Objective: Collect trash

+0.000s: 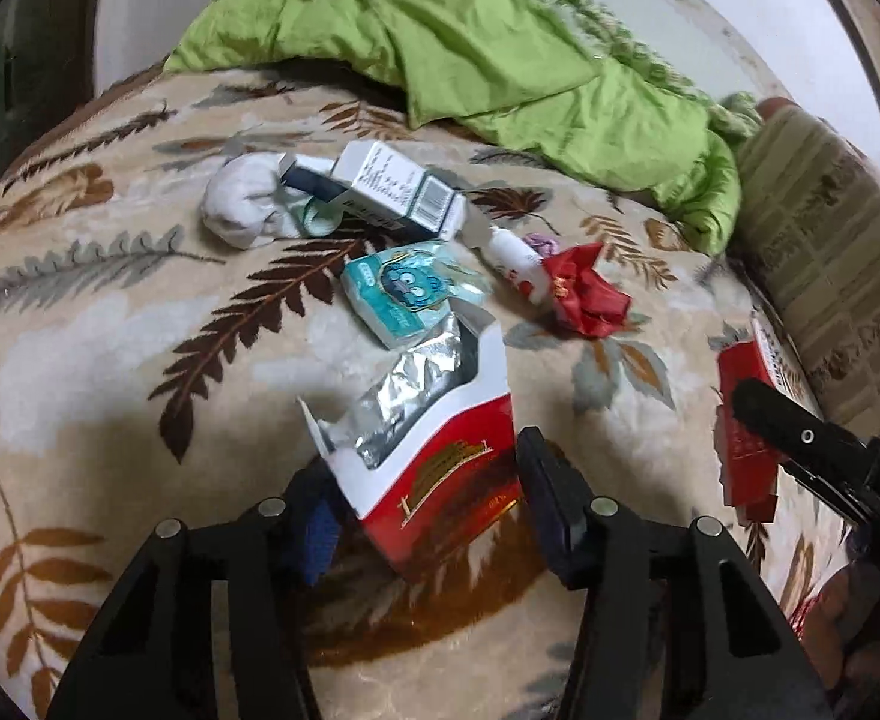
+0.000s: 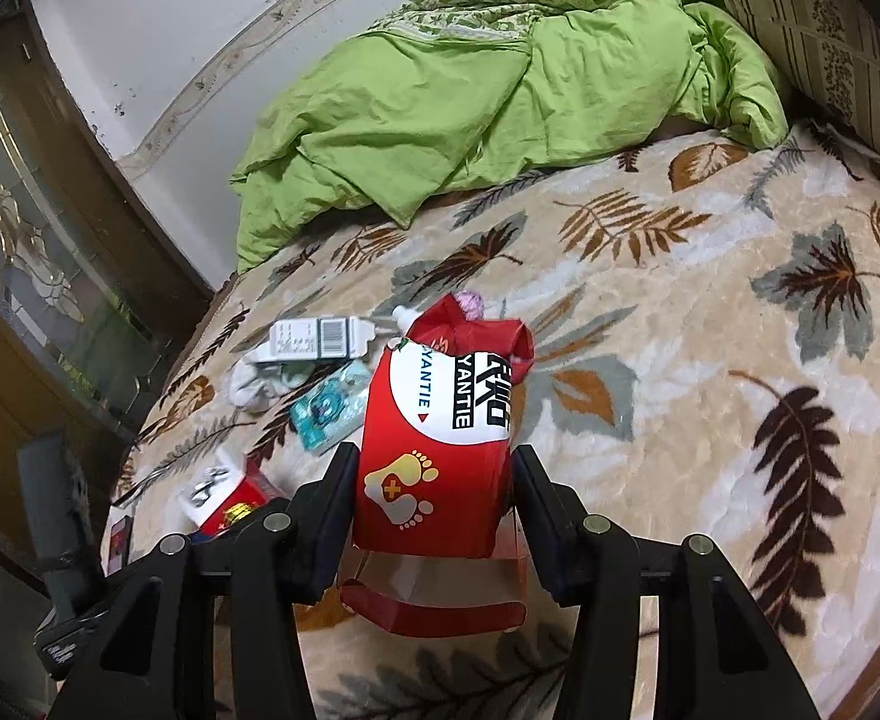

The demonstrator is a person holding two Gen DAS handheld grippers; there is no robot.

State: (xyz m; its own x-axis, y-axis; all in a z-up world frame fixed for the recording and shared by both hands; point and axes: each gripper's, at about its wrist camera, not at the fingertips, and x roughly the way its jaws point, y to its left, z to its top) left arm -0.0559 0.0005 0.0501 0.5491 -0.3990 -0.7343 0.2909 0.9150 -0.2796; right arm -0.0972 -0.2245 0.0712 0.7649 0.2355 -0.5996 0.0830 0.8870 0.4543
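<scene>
A bed covered by a leaf-patterned blanket (image 1: 110, 324) carried a crumpled green quilt (image 2: 440, 102) at its far side. The left claw (image 1: 422, 498) gripped a torn red-and-white cigarette pack (image 1: 440, 480) with foil (image 1: 404, 396) spilling out. The right claw (image 2: 434, 480) clamped a red foot-patch box (image 2: 434, 450). Beyond lay a white carton (image 1: 398, 192), a teal tissue packet (image 1: 392, 294), a balled white sock (image 1: 236, 204) and a red wrapper (image 1: 587, 294).

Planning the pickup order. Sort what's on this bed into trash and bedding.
Trash: torn red pack with foil, red foot-print box, white barcode box, teal packet, crumpled red wrapper.
Just lying about: green quilt, leaf blanket, pillow.
</scene>
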